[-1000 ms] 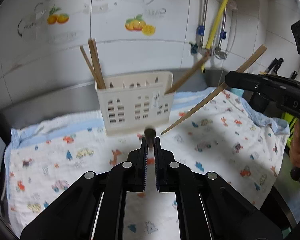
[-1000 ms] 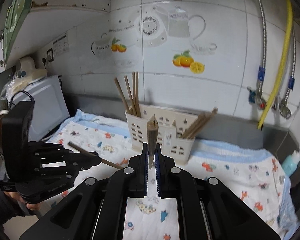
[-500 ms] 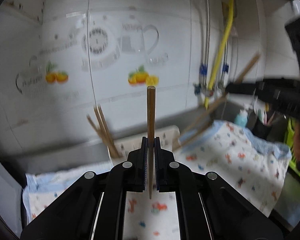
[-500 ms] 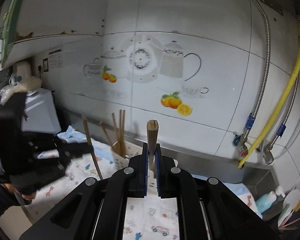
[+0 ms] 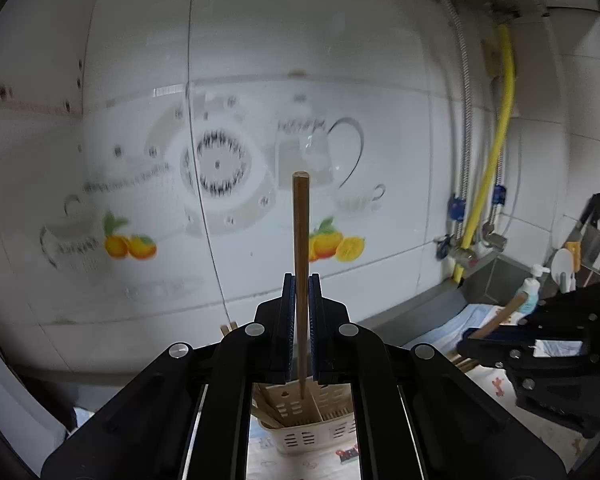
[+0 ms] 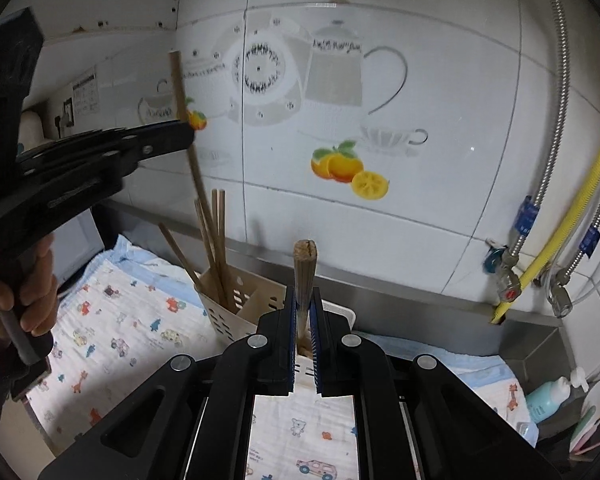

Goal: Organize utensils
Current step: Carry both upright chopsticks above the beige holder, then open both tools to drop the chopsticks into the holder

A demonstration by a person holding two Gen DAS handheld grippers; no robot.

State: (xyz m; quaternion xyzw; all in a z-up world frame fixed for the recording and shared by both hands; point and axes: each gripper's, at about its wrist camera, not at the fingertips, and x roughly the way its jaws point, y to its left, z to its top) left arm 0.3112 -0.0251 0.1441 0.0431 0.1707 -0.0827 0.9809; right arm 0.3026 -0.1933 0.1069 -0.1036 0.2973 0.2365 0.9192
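Note:
My left gripper point(image 5: 300, 292) is shut on a brown wooden chopstick point(image 5: 301, 240) that stands upright, its lower tip just above the cream slotted utensil holder point(image 5: 312, 432). In the right wrist view the same gripper point(image 6: 180, 136) holds that chopstick point(image 6: 184, 128) above the holder point(image 6: 240, 308), where several chopsticks point(image 6: 214, 240) lean. My right gripper point(image 6: 303, 304) is shut on another wooden chopstick point(image 6: 304, 272), held upright near the holder's right side. It also shows in the left wrist view point(image 5: 500, 340).
A printed cloth point(image 6: 120, 320) covers the counter. The tiled wall point(image 6: 340, 120) is close behind the holder. Yellow hose point(image 6: 560, 220) and metal pipes run at the right. A teal bottle point(image 6: 548, 396) stands at the right edge.
Both grippers have tilted their chopsticks upright and moved over the holder. The left chopstick's tip now points down at the holder.

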